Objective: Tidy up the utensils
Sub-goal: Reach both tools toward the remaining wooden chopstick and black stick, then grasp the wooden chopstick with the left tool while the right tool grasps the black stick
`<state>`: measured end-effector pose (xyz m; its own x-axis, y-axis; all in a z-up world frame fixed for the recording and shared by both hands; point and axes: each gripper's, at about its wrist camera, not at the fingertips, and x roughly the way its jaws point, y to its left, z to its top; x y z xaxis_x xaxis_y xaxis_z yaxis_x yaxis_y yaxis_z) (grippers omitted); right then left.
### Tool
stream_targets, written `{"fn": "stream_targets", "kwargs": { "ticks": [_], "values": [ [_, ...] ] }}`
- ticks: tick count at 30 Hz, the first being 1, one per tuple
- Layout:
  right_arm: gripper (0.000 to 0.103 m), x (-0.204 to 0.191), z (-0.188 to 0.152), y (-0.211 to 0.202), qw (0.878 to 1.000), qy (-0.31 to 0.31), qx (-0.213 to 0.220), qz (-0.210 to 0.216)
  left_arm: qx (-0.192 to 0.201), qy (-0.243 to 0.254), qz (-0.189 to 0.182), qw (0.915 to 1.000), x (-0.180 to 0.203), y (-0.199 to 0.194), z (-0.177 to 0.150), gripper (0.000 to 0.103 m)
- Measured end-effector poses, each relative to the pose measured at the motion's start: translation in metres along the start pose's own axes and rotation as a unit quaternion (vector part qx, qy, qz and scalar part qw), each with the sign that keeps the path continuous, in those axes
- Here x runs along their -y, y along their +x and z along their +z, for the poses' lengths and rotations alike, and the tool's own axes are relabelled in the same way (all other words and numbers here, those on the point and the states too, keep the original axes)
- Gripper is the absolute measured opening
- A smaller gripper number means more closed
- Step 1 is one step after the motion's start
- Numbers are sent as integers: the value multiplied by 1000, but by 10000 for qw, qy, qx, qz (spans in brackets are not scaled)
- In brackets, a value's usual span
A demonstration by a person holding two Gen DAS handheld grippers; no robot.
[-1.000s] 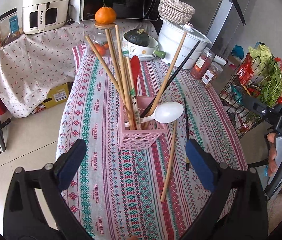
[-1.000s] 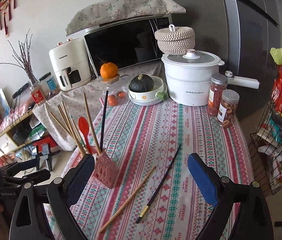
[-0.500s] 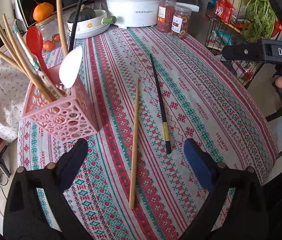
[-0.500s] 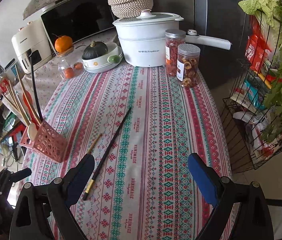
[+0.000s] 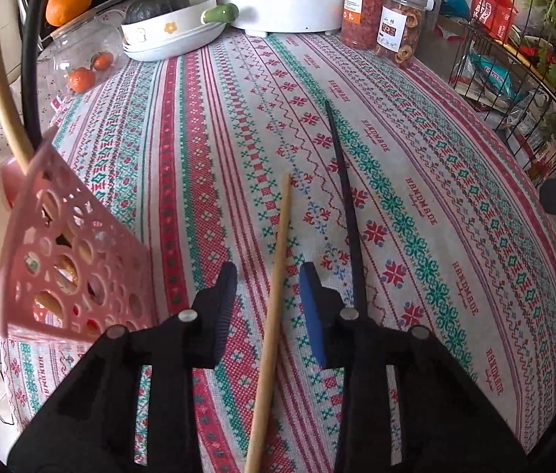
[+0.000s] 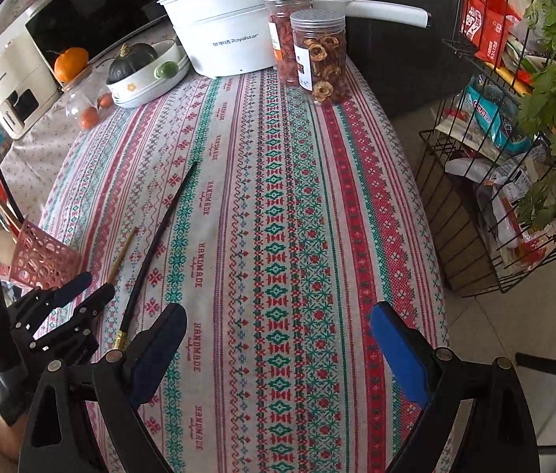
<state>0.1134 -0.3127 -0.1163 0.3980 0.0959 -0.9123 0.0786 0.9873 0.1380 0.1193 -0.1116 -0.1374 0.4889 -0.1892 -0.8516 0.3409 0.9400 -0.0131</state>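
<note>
Wooden and pale, the loose chopstick [image 5: 276, 315] runs up the lower middle of the left wrist view, lying on the patterned tablecloth [image 5: 415, 197]; the left gripper [image 5: 268, 295] straddles it, its jaws having just been closing to a narrow gap, yet the pads look to stand just clear of the wood on either side, so I would not call it gripped yet; the step in hand, as I judge it, is picking up this chopstick. Just right of it, partly under the gripper's right finger, lies the black chopstick [image 5: 343, 181], pointing toward the top of the frame. At the left edge sits the pink holder [image 5: 80, 268], already stocked with chopsticks and spoons. In the right wrist view the right gripper [image 6: 278, 351] hangs wide and empty over bare cloth at the bottom, the black chopstick to its left. Next, I think, the left jaws must finish pinching without catching the black one, then lift and tip the stick into the holder; farther off stand the jars [image 6: 319, 55] and white pot [image 6: 230, 23].
</note>
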Motion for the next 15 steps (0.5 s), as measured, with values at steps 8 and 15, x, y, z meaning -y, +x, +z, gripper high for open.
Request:
{"fn": "stream_targets", "kwargs": {
  "ticks": [8,15],
  "values": [
    [95,-10,7,14,9999,-24,-149,-21,-140,88,-152,9997,6,-6,-5,7],
    [95,-20,18,32,9996,110,-250,27,339,291,-597,9972,8,-63,-17,7]
  ]
}}
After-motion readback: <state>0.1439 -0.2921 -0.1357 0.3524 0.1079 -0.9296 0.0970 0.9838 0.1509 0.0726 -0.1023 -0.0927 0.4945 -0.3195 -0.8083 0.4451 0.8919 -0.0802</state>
